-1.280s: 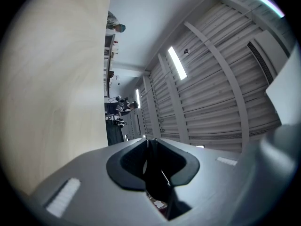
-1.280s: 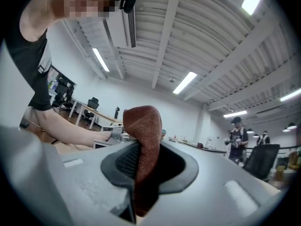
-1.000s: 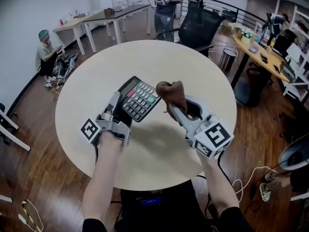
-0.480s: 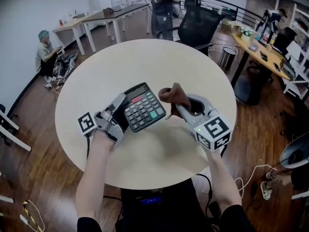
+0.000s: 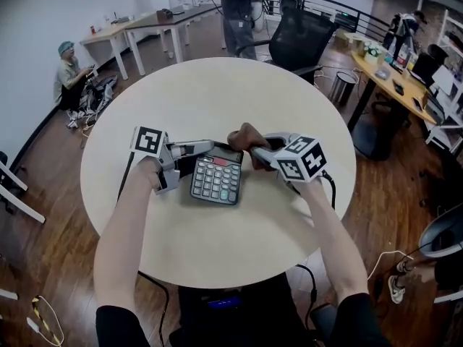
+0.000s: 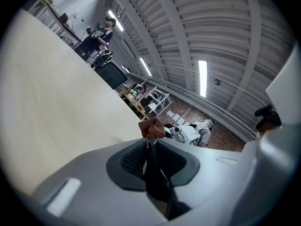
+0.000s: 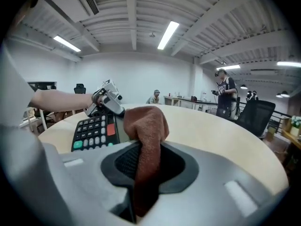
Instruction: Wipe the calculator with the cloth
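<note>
Cream round tabletop (image 5: 217, 85) now bears grey keypad calculator (image 5: 217, 179), lowered from mid-air, seemingly lying flat. Left gripper (image 5: 209, 147), jaws just tightened, clenched on calculator's top edge. Right gripper (image 5: 255, 150) clamps brown terry cloth (image 5: 243, 134), brought down against calculator's top: wiping looks about to start. Tabletop smooth, matte. Beyond: brown plank floor (image 5: 51, 223), black office chair (image 5: 304, 38), seated person (image 5: 69, 74).
</note>
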A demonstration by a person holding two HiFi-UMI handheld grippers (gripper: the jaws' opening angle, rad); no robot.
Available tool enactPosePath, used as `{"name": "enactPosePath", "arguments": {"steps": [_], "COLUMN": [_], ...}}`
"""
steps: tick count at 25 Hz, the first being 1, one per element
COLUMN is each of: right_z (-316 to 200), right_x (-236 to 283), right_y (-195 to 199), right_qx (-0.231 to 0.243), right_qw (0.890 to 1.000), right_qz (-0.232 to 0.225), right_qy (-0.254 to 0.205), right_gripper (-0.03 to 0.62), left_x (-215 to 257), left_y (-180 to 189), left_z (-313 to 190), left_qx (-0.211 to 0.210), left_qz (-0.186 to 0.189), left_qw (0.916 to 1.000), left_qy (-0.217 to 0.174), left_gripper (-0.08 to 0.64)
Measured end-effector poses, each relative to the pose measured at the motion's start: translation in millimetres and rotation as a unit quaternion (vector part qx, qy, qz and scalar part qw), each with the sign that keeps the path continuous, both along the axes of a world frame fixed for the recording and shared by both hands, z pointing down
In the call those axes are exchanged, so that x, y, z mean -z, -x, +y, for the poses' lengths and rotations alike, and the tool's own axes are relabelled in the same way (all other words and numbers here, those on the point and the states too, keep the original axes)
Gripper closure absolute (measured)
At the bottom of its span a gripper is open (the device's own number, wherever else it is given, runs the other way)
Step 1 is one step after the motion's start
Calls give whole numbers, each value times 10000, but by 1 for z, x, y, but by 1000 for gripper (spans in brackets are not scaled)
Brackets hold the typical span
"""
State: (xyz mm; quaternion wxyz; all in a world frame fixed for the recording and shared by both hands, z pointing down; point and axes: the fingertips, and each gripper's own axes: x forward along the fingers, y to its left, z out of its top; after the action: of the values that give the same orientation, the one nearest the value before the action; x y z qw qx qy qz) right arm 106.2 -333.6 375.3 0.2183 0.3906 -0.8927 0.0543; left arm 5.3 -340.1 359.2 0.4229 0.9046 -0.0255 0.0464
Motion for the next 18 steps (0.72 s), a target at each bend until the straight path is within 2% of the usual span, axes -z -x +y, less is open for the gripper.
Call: {"name": "enactPosePath", "arguments": {"steps": [3, 8, 11, 14, 16, 17, 18], "right_z": [-22, -36, -31, -24, -14, -9, -6], "right_x": [-6, -21, -22, -24, -28, -29, -29], "right_y": [-2, 14, 22, 21, 21, 21, 20], "right_qx": [-104, 61, 208, 276, 392, 456, 492], "right_qw": [9997, 9982, 9974, 9965, 9949, 9940, 9935], "right_qz": [9, 85, 122, 204, 313, 390, 462], "right_qy": [205, 597, 682, 768, 876, 913, 911], "right_gripper": [508, 508, 508, 508, 508, 508, 508], "left_x": [-2, 0, 3, 1, -1, -1, 1], "left_y": [-8, -8, -5, -4, 5, 14, 24], "left_z": [-4, -13, -20, -27, -30, -27, -21], "left_qx": [-20, 123, 464, 811, 1103, 1232, 1326], "left_qz": [-93, -441, -661, -954, -1219, -1327, -1357], "left_qw": [9998, 9919, 9821, 9698, 9576, 9529, 9523], "left_qy": [-193, -1183, -1703, -2095, -2367, -2431, -2391], "left_gripper": [499, 491, 402, 365, 337, 337, 337]}}
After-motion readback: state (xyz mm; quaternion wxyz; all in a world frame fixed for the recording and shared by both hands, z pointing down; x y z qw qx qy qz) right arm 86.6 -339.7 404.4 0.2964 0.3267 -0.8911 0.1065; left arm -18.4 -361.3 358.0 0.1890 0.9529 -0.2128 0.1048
